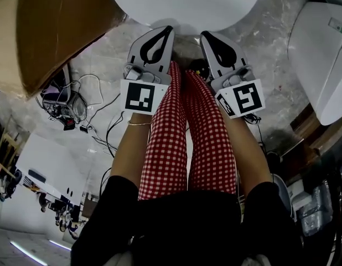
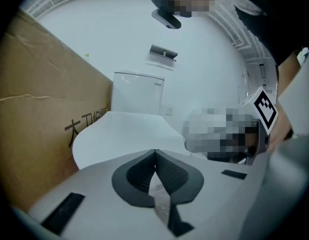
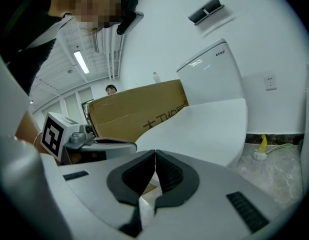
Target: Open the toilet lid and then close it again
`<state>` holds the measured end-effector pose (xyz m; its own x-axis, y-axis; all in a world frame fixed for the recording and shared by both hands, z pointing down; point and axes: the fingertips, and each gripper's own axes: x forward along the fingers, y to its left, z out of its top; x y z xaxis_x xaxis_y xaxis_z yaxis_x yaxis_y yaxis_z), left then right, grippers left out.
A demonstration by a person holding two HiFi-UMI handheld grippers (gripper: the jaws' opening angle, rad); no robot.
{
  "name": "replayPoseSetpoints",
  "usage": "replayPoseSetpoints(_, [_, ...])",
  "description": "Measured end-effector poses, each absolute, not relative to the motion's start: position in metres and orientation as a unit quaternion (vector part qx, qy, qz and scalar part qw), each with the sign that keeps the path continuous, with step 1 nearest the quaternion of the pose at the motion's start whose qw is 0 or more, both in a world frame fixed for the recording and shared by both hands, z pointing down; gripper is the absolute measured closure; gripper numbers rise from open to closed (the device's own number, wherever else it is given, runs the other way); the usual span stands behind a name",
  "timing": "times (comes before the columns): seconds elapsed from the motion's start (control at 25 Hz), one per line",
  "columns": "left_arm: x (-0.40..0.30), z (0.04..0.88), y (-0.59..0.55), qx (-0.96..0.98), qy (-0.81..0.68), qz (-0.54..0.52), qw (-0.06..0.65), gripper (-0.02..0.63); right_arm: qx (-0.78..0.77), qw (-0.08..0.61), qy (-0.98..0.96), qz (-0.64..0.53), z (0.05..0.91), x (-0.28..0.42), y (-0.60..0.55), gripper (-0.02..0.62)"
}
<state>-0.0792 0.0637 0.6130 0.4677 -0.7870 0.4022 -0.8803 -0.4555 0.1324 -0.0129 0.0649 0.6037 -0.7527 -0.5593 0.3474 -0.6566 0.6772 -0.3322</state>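
The white toilet has its lid (image 1: 187, 1) down; it fills the top of the head view. In the left gripper view the flat lid (image 2: 119, 134) lies ahead, with the cistern (image 2: 138, 93) behind it. The right gripper view shows the same lid (image 3: 204, 131) and cistern (image 3: 209, 74). My left gripper (image 1: 169, 29) and right gripper (image 1: 203, 34) hover side by side just short of the lid's front edge. Both are shut with nothing between their jaws, the dark pads (image 2: 155, 154) meeting at the tips. Neither touches the lid.
A large cardboard box (image 1: 43, 26) stands left of the toilet. Cables and a small device (image 1: 63, 107) lie on the marble floor at left. A second white fixture (image 1: 320, 54) is at right. A person's legs in red checked trousers (image 1: 187, 143) stand below the grippers.
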Motion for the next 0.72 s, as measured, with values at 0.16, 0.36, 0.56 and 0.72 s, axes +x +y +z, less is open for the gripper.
replayPoseSetpoints(0.16, [-0.07,0.6,0.062,0.852,-0.477,0.15,0.153,0.598,0.334,0.108,-0.91,0.22,0.591,-0.014,0.063,0.575])
replayPoseSetpoints(0.36, [-0.059,0.582,0.053,0.862,-0.463,0.14,0.155,0.598,0.339,0.102,-0.909,0.219,0.573,-0.016,0.057,0.575])
replayPoseSetpoints(0.56, [-0.051,0.565,0.043,0.871,-0.45,0.135,0.144,0.598,0.347,0.097,-0.907,0.217,0.557,-0.015,0.052,0.575])
replayPoseSetpoints(0.72, [-0.047,0.552,0.041,0.876,-0.44,0.135,0.142,0.598,0.355,0.096,-0.904,0.216,0.546,-0.012,0.05,0.575])
